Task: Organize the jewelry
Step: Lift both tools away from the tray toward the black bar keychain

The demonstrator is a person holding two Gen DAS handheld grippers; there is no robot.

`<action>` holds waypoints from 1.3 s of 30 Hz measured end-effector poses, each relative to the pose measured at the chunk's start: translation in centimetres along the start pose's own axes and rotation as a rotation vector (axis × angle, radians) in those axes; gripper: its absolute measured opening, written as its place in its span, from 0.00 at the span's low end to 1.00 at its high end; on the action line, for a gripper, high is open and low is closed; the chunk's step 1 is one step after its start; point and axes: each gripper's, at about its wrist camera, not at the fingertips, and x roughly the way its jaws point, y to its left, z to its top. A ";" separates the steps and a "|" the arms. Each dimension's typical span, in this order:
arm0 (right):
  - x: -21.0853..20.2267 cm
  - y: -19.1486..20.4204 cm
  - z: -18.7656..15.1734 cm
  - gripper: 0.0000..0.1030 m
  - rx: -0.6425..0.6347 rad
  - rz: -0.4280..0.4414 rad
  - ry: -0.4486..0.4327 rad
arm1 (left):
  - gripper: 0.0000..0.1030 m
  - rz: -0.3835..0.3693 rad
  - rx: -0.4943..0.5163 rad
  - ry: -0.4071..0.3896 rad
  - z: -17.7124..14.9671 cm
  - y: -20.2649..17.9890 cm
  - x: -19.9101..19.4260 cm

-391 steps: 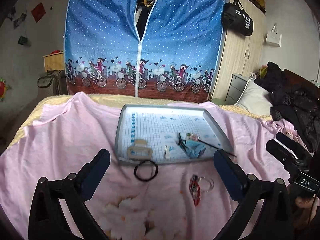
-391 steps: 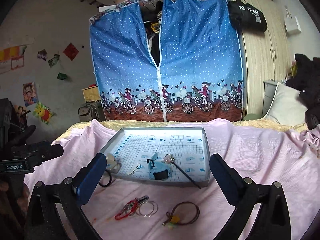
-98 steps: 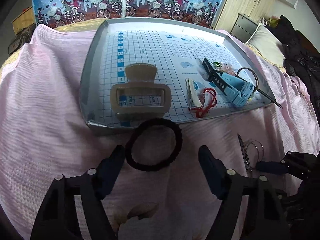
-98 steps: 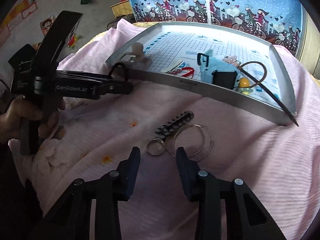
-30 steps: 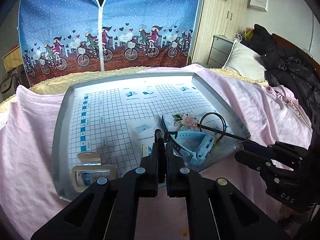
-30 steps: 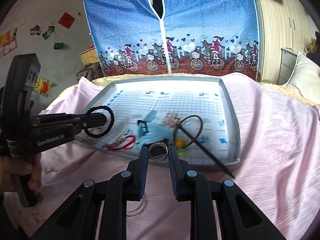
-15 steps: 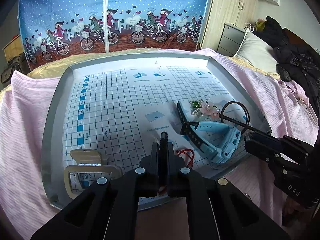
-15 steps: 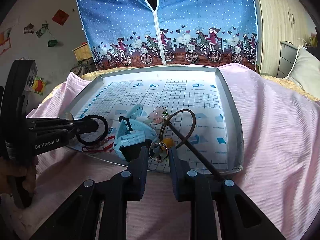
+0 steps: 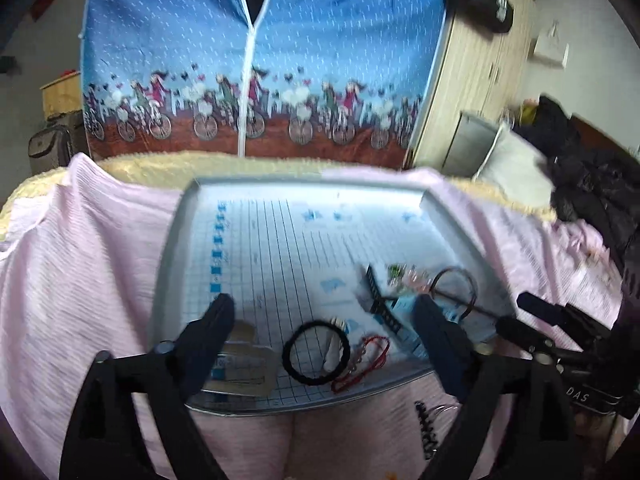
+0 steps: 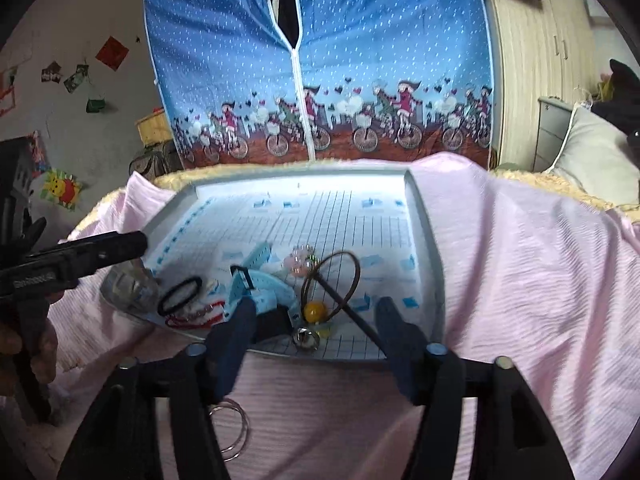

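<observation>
A grey tray (image 9: 168,280) with a grid sheet lies on the pink bedcover. Along its near edge are a beige hair claw (image 9: 240,368), a black hair tie (image 9: 289,356), a red bracelet (image 9: 368,360) and a blue watch (image 9: 400,308). My left gripper (image 9: 326,320) hovers open over the hair tie, holding nothing. My right gripper (image 10: 316,303) is open above the tray's near edge, where a small silver ring (image 10: 305,338) lies beside a yellow bead (image 10: 314,311). A brown loop (image 10: 354,276) and a flower hairpin (image 10: 298,264) lie behind them.
Thin metal rings (image 10: 234,428) and a black beaded piece (image 9: 426,424) lie on the bedcover in front of the tray. A blue fabric wardrobe (image 10: 320,60) stands behind the bed. A pillow (image 10: 592,168) and dark clothes (image 9: 592,192) are at the right. A hand (image 10: 24,352) holds the left gripper.
Both grippers have opened and pulled back. The left one let the black hair tie drop into the tray, and the right one left the small silver ring at the tray's near edge.
</observation>
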 end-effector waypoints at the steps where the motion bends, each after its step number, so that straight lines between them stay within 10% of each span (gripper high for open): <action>1: -0.6 0.1 0.1 0.77 0.000 0.000 -0.017 | 0.99 0.000 -0.007 -0.046 0.1 0.1 -1.5; 6: -5.4 1.0 0.8 0.99 -0.002 0.014 -0.132 | 0.99 -0.001 0.015 -0.190 1.3 -0.9 -7.3; 17: -15.8 4.0 -0.3 1.00 -0.027 -0.017 -0.321 | 0.99 0.046 0.125 -0.218 -2.4 -5.7 -16.3; 39: -21.2 7.6 -8.7 1.00 -0.002 -0.088 -0.140 | 0.99 0.131 0.025 -0.112 -11.1 -6.5 -22.4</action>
